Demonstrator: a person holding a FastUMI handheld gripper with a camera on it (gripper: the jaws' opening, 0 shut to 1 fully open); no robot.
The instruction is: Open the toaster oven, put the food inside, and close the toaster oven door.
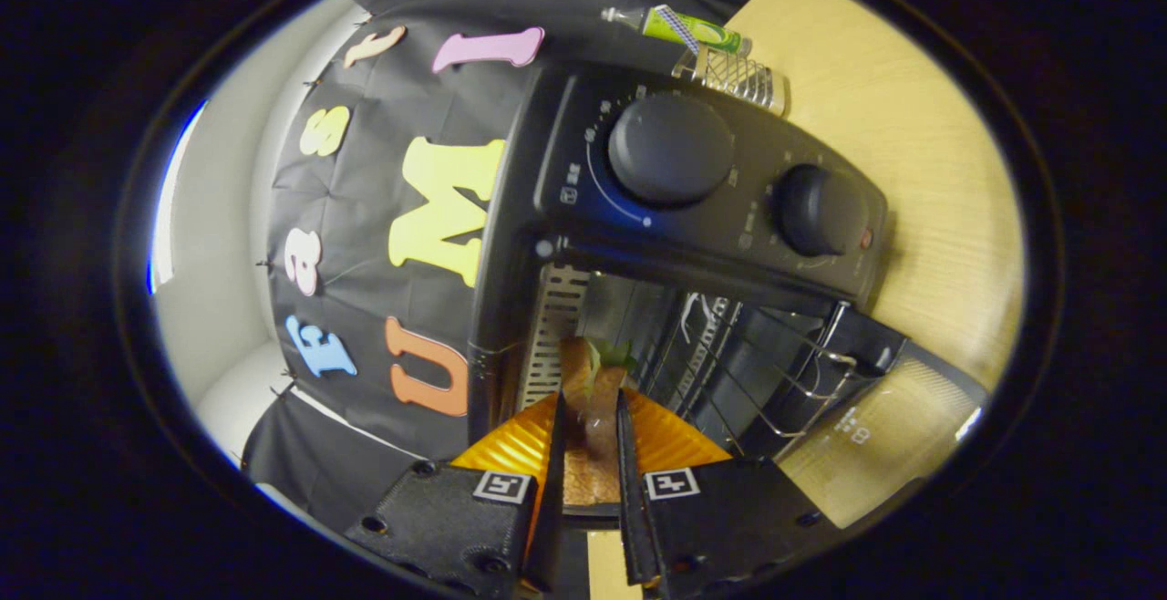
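The black toaster oven (565,181) stands on the wooden table with its door (875,436) swung open. Two round knobs (670,149) sit on its control panel. A wire rack (775,372) shows inside the cavity. My gripper (591,399) is shut on the food (583,367), a brown sandwich-like piece with a green leaf at its far end. Both black fingers (553,454) press its sides. The food's far end reaches into the oven's opening, beside the slotted inner side wall (552,326).
A bottle with a green label (697,30) and a metal mesh item (738,80) lie on the wooden table (912,126) just beyond the oven. Black cloth (383,326) hangs behind the oven.
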